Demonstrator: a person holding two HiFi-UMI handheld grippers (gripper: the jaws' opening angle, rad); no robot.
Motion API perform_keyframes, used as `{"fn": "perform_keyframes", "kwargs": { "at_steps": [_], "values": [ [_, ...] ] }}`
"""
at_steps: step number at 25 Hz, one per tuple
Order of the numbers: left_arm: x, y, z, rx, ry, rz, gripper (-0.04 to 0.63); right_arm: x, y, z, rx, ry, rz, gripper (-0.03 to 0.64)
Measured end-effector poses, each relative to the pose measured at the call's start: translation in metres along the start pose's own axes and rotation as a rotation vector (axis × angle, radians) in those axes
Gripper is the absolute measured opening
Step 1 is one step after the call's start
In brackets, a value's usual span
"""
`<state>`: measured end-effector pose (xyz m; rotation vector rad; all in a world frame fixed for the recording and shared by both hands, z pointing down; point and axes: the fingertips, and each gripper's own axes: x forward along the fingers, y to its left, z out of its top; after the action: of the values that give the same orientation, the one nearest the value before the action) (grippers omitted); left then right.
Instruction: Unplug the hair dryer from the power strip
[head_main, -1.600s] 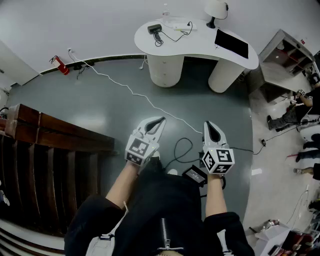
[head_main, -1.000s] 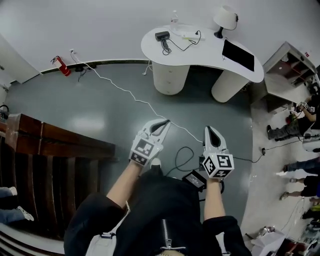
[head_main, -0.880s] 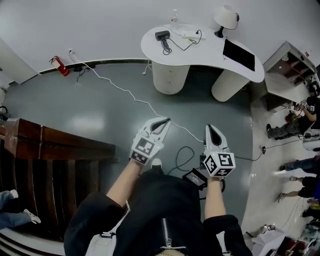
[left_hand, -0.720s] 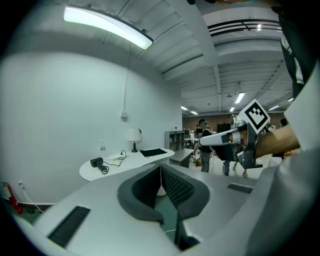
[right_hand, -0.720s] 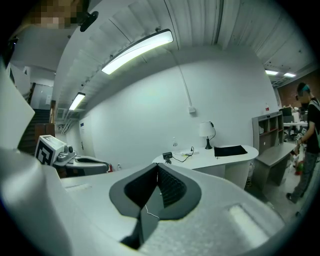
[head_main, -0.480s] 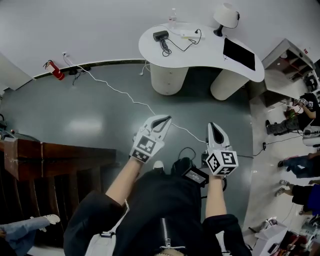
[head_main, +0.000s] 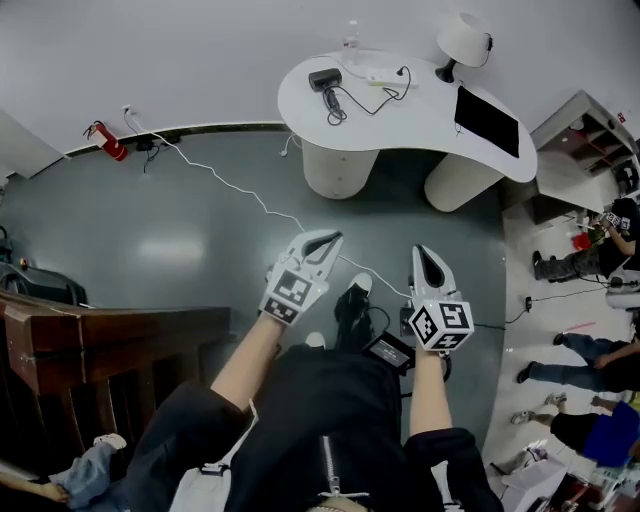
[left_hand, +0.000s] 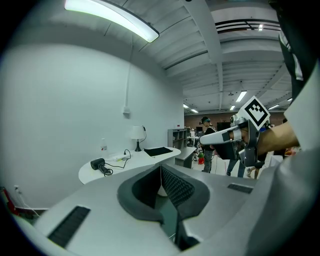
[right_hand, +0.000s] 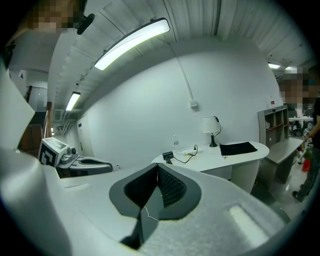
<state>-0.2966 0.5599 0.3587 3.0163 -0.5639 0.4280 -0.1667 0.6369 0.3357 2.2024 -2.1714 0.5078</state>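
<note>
- At the bottom of the head view were the person's dark clothes and two bare forearms. One dark shoe (head_main: 352, 298) was set forward on the grey floor (head_main: 180, 235).
- The left gripper (head_main: 319, 240) was held out in front of the body. Its jaws were pressed together, with nothing between them.
- The right gripper (head_main: 421, 258) was beside it but apart from it. Its jaws were also closed together and empty.
- A thin white cable (head_main: 240, 185) ran over the floor from the wall towards the space between the two grippers.
- Far ahead, well apart from both grippers, a curved white desk (head_main: 400, 112) stood against the wall.
- The black hair dryer (head_main: 324, 79) lay on the left part of this desk. Its black cord ran to the white power strip (head_main: 372, 74) just beside it, and reached the end of the strip nearer to the lamp (head_main: 465, 40).
- A flat black mat (head_main: 488, 107) lay on the right part of the desk.
</note>
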Motion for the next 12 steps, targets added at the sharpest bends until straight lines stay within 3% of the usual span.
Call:
{"fn": "perform_keyframes", "kwargs": {
  "at_steps": [12],
  "values": [
    [0.141, 0.060, 0.037, -0.005, 0.041, 0.015, 0.014, 0.117, -0.101, 0.048, 0.008, 0.030, 0.047, 0.003]
  ]
}}
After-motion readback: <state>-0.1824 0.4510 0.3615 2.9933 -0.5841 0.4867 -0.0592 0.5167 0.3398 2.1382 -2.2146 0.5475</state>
